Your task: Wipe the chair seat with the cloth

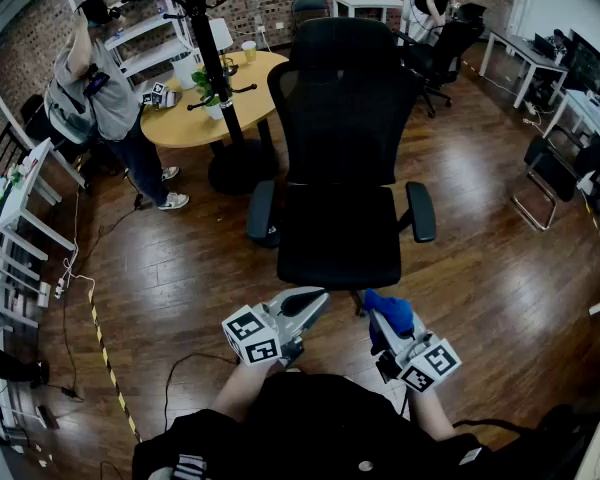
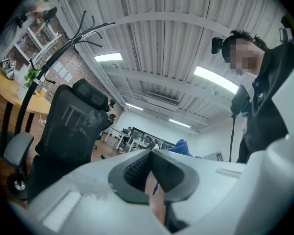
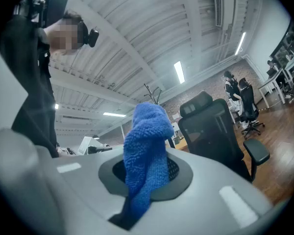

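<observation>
the black chair seat (image 1: 338,236) fills the frame's middle, directly up-frame of both grippers. lower right, the right gripper (image 1: 388,334) has its fingers clenched on the blue cloth (image 1: 390,311), near the seat's front edge. the left gripper (image 1: 313,306), beside it, is closed on nothing.

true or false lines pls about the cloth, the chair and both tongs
The right tongs grip a blue cloth. True.
The cloth lies on the chair seat. False: it is held in the tongs, short of the seat.
The left tongs hold a sponge. False: they are shut on nothing.
The chair has two armrests. True.
</observation>
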